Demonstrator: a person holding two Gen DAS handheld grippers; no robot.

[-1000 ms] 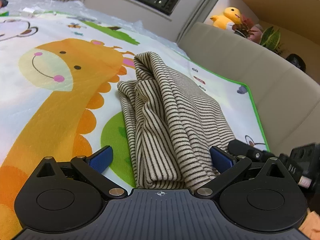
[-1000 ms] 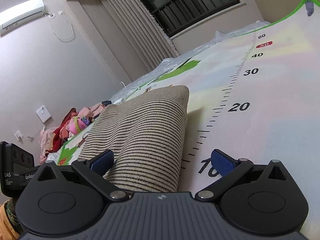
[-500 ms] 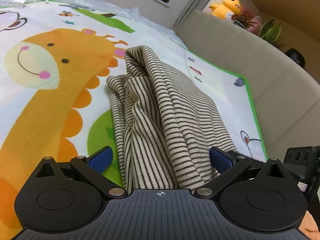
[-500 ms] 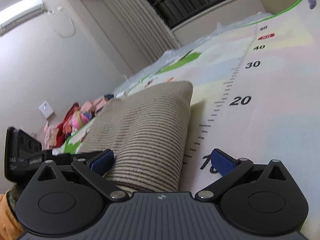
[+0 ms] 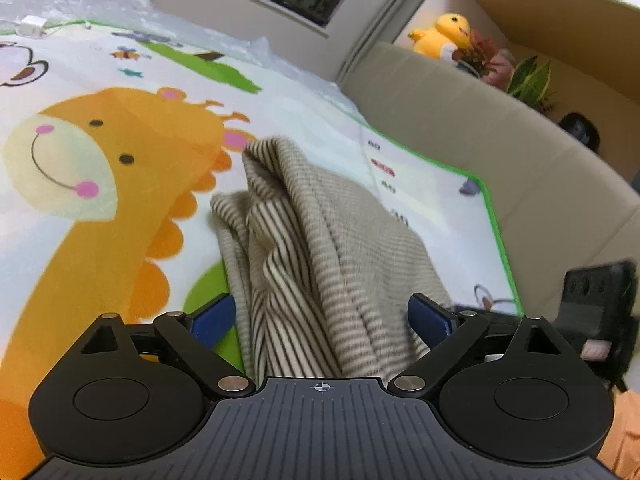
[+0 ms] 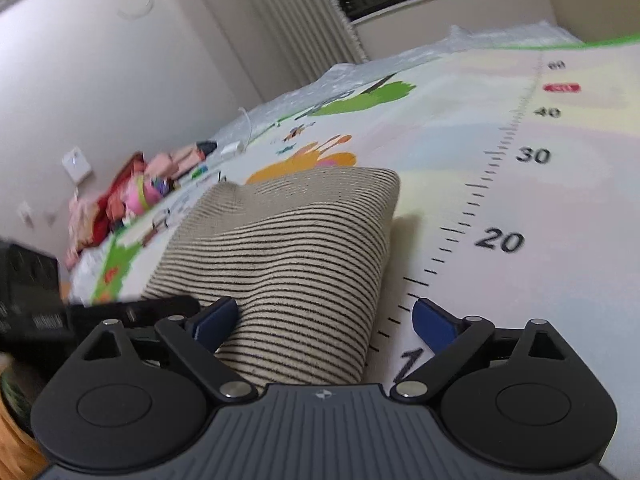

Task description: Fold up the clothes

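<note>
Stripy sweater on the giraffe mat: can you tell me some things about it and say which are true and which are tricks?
1. The stripy sweater lies on a mat with an orange giraffe. True.
2. The left gripper is squeezed shut on the sweater. False: its jaws stand wide; they have just been closing a little, with sweater between them.
3. A yellow plush toy sits up on the ledge. True.
4. The sweater covers the number 30 on the mat. False: the 30 shows, beside the sweater.
5. The right gripper holds a sock. False: no sock.
</note>
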